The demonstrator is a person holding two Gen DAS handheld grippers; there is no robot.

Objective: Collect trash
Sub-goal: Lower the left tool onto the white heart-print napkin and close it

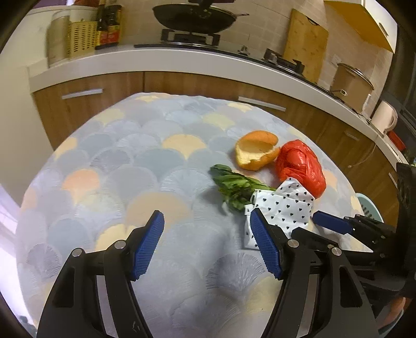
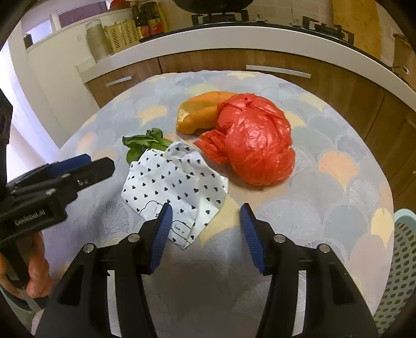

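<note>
Four pieces of trash lie together on the round table: an orange peel [image 1: 256,153] [image 2: 200,111], a crumpled red plastic bag [image 1: 301,166] [image 2: 257,145], a green leaf [image 1: 234,184] [image 2: 145,144] and a white heart-print paper [image 1: 283,208] [image 2: 174,182]. My right gripper [image 2: 206,208] is open just above the paper's near corner, which lies by its left finger without being pinched. My left gripper [image 1: 206,215] is open over bare tablecloth, with its right finger at the paper's left edge. Each gripper shows in the other's view, the right one's finger [image 1: 330,222] and the left gripper [image 2: 78,166].
A scallop-patterned cloth [image 1: 130,169] covers the table. A pale blue perforated basket [image 2: 400,260] [image 1: 366,208] stands off the table's right edge. Behind are wooden cabinets and a counter with a wok [image 1: 193,17], a cutting board and jars. A hand [image 2: 36,267] holds the left gripper.
</note>
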